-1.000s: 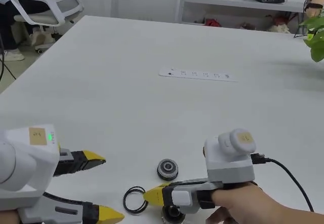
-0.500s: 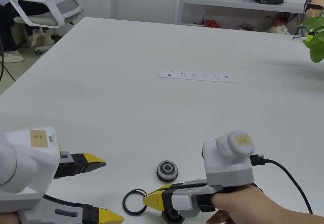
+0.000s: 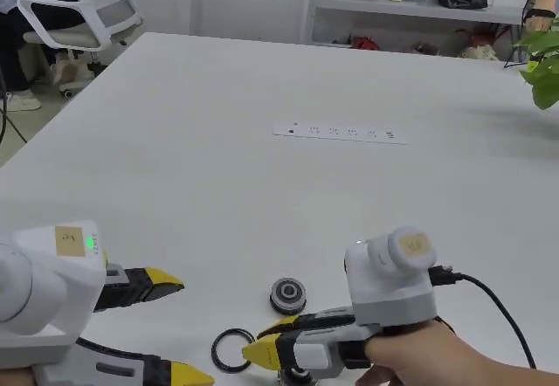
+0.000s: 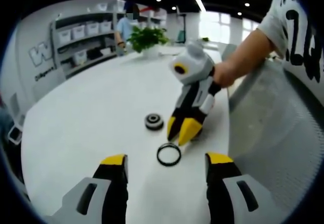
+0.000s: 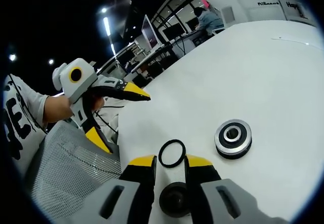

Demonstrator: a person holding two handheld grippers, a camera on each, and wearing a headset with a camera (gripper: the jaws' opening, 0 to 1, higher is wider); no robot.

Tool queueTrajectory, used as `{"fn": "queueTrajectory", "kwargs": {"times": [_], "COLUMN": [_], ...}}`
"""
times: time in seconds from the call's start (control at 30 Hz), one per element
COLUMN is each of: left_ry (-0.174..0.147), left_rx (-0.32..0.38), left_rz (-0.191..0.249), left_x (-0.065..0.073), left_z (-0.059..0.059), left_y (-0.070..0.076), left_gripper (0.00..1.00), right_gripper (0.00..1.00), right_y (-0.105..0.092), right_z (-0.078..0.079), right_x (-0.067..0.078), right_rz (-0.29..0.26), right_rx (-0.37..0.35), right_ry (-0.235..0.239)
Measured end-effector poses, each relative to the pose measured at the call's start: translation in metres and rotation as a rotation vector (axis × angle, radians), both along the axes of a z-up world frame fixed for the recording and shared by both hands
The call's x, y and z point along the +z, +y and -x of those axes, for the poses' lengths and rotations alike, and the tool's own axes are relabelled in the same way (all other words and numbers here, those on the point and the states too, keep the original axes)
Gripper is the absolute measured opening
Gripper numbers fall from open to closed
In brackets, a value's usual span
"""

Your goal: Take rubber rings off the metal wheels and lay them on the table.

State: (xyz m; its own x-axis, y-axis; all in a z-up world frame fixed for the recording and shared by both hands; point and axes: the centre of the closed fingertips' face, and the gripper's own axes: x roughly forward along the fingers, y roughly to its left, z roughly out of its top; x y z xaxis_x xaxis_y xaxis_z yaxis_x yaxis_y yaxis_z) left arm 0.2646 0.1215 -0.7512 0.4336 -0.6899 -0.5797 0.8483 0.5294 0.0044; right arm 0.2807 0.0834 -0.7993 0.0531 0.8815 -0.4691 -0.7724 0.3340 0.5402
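A loose black rubber ring [image 3: 231, 349] lies flat on the white table [image 3: 262, 194], just left of my right gripper [image 3: 262, 348]. In the right gripper view the yellow-tipped jaws of the right gripper [image 5: 171, 162] are shut on a dark wheel [image 5: 174, 199], with the ring [image 5: 172, 153] just beyond the tips. A second metal wheel [image 3: 288, 294] with a black band around it lies free behind them, also at the right [image 5: 233, 138]. My left gripper [image 3: 179, 327] stands open at the lower left, its jaws facing the ring [image 4: 168, 154] and the right gripper [image 4: 185, 128].
A white power strip [image 3: 341, 131] lies mid-table, far beyond the work. An office chair [image 3: 79, 10] stands off the far left corner, and plant leaves [image 3: 546, 63] reach in at the right edge. The table's near edge is close to both grippers.
My right gripper has drawn slightly toward the near edge with the wheel in it. The ring, the free wheel and the left gripper have kept their places.
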Motion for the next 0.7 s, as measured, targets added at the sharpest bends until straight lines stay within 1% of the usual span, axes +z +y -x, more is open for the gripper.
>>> {"fn": "queueTrajectory", "kwargs": {"times": [0.2,0.33,0.53,0.7], "left_ry": [0.0,-0.003,-0.008,-0.013], "left_rx": [0.006,0.007,0.009,0.015], "left_rz": [0.001,0.002,0.002,0.007], "left_x": [0.001,0.002,0.004,0.006], "left_z": [-0.001,-0.002,-0.007,-0.013], "left_y": [0.001,0.001,0.0,0.0], "left_gripper": [0.63,0.63,0.62,0.62], "right_gripper": [0.21,0.22,0.24,0.25], "right_y": [-0.001,-0.001,-0.006,-0.012], "right_z": [-0.002,-0.006,-0.016,-0.025], "right_x": [0.005,0.011,0.023,0.028], "right_rz": [-0.009,-0.029,-0.058,-0.073], "right_rx": [0.005,-0.004,-0.035,-0.06], "right_ry": [-0.017,-0.024,-0.046,-0.056]}}
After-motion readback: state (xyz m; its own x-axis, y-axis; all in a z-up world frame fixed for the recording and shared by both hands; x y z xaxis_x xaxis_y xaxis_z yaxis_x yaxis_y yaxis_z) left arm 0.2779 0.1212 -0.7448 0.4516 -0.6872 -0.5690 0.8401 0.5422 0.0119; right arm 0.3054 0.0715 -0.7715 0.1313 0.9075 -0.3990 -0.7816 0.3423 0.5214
